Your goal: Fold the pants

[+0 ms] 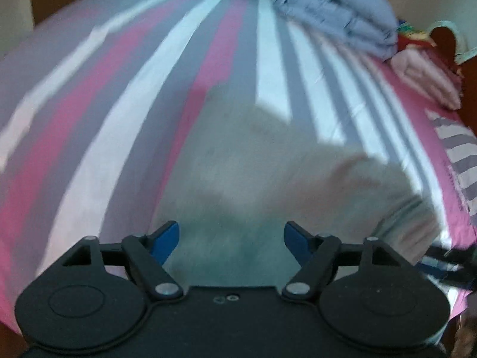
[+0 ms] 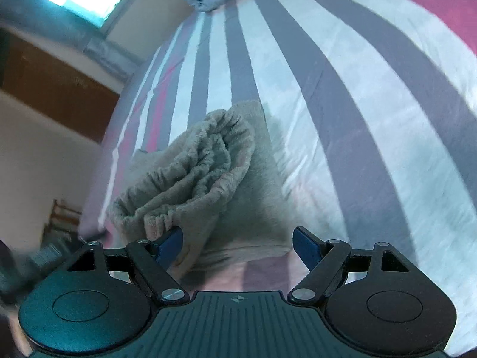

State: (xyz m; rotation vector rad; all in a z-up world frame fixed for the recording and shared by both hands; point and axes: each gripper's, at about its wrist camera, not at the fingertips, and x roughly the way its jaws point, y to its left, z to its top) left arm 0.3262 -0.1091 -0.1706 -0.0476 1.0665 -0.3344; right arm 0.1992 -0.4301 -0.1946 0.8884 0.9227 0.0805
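Underneath, striped bedsheet point(image 2: 342, 95); beige pants point(image 2: 208, 161), grey quilt point(image 1: 337, 9).

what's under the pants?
The pants lie on the striped sheet, whose pink, grey and white stripes show all around them. Whatever sits directly beneath the bunched fabric is covered. Both grippers, left and right, are open above them.

Dim bluish light, heavy motion blur, fisheye-bent edges.
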